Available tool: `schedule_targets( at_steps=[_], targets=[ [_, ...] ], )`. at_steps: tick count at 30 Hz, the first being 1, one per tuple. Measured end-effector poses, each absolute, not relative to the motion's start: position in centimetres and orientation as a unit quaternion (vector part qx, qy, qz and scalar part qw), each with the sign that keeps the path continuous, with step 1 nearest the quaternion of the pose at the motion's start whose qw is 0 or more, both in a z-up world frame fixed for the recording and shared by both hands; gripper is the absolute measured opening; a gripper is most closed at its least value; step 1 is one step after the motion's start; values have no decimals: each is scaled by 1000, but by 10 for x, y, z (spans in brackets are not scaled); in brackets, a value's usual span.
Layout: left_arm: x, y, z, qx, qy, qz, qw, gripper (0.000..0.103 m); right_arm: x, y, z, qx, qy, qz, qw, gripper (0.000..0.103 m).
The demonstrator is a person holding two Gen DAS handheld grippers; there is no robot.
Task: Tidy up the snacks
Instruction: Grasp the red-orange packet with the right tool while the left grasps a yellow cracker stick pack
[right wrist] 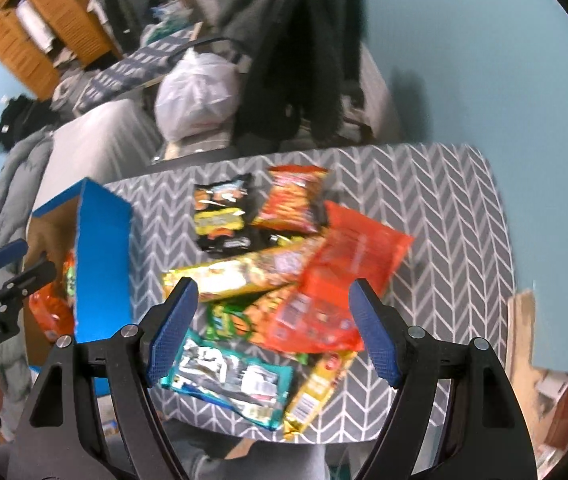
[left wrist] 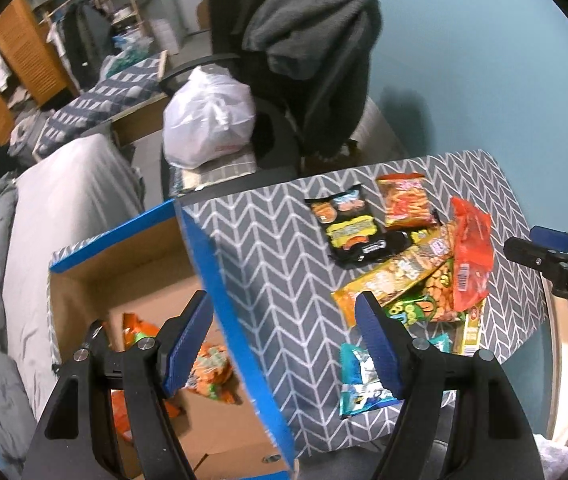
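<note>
Only leftward, orange packets (left wrist: 212, 372) inside box (left wrist: 240, 320).

Open left tongs (left wrist: 284, 344), box (left wrist: 240, 320), snack packets (left wrist: 416, 256)

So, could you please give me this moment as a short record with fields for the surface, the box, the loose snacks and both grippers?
surface: table under a grey chevron cloth
box: blue-edged cardboard box at the table's left side, open, orange snack packs already inside
loose snacks: a pile on the cloth, with an orange-red bag on top, a teal packet nearest the edge, a black packet at the far side
left gripper: open, empty, over the box wall
right gripper: open, empty, above the pile
</note>
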State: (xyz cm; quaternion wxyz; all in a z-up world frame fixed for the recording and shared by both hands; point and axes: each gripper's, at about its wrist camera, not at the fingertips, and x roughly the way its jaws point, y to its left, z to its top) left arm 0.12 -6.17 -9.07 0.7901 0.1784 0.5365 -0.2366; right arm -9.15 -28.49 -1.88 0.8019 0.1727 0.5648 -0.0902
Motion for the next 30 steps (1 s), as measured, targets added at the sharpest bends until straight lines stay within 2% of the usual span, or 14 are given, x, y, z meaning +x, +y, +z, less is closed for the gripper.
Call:
schedule_targets(
  at_steps=[16, 30],
  targets=[
    [-2, -131, -128, 252, 524, -297, 757, 75, -105, -341, -72, 265, 574, -115, 766, 77],
    [3, -171, -164, 274, 539, -334, 723, 75, -87, -343, -117, 283, 588, -100, 751, 78]
  ],
)
